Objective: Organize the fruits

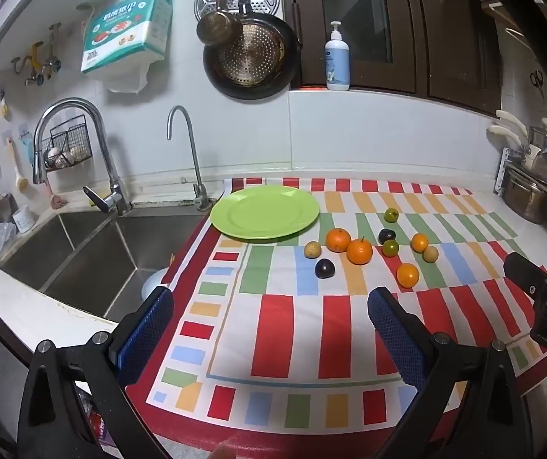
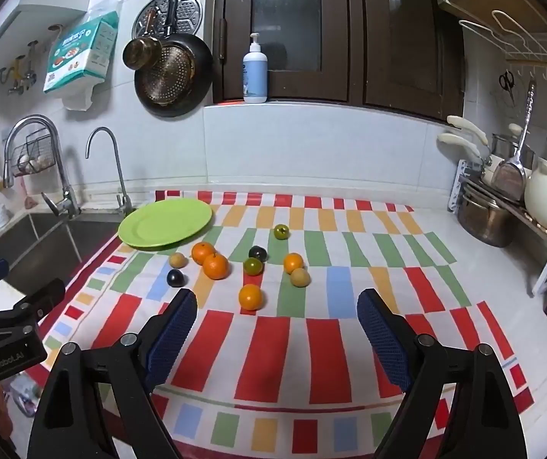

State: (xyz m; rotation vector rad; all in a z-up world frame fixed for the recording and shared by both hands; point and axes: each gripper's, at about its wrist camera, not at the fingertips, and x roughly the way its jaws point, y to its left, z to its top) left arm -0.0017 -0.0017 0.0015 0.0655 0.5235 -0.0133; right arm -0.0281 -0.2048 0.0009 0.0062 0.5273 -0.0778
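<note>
A steel sink [image 1: 93, 252] with two taps [image 1: 82, 153] adjoins the striped cloth [image 2: 296, 348]; a pump bottle [image 2: 255, 72] stands on the sill.

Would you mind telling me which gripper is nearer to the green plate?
Left. The left gripper hangs open near the sink edge, the green plate just beyond its left finger. The right gripper, also open, sits farther right, with the fruits between it and the plate.

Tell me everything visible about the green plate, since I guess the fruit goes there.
The green plate is round, bright lime, smooth and glossy like plastic, with a broad flat rim around a shallow well. It lies flat and right side up on the striped cloth, at its far left corner beside the sink. Nothing is on it. The nearest fruits lie just in front of it, not touching.
</note>
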